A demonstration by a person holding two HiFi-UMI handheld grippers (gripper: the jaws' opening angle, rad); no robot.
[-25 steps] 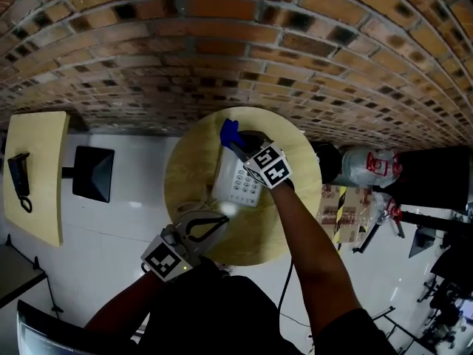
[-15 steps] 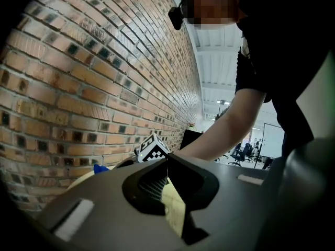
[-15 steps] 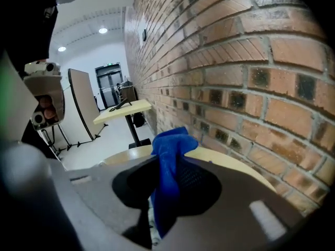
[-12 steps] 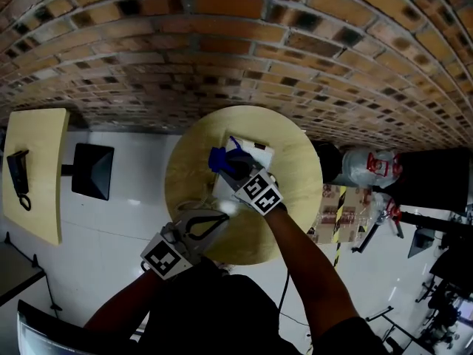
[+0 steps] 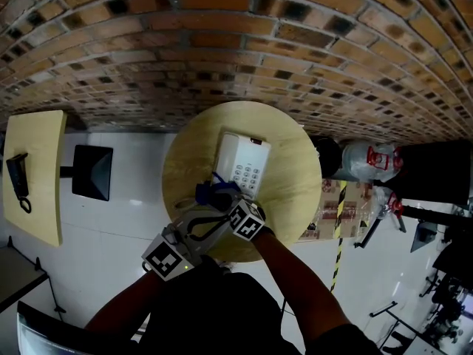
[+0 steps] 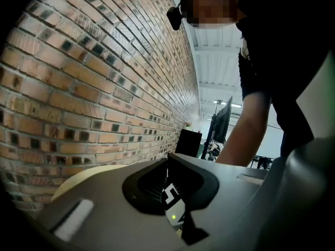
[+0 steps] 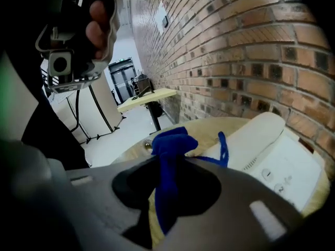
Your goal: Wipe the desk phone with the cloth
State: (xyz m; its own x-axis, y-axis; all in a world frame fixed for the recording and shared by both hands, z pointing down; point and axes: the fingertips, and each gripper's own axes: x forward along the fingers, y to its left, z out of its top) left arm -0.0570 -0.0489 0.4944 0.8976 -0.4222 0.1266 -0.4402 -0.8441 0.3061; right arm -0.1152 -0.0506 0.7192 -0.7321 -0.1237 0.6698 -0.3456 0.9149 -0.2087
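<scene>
A white desk phone (image 5: 241, 163) lies on the round wooden table (image 5: 288, 191), its keypad toward me. My right gripper (image 5: 215, 198) is shut on a bunched blue cloth (image 5: 210, 192), which sits at the phone's near left corner. In the right gripper view the cloth (image 7: 168, 149) hangs between the jaws, with the phone (image 7: 272, 150) just ahead on the right. My left gripper (image 5: 225, 218) hovers over the table's near edge, beside the right one. Its jaws meet at the tip (image 6: 167, 158) with nothing between them.
A brick wall (image 5: 222, 58) runs behind the table. At the left are a second yellow table (image 5: 41, 198) with a black handset (image 5: 18, 177) on it, and a black square object (image 5: 93, 172). Boxes and a wrapped bundle (image 5: 366, 165) stand to the right.
My right gripper has drawn the blue cloth along the phone from its far end toward me, down to the near left corner. The left gripper has stayed put.
</scene>
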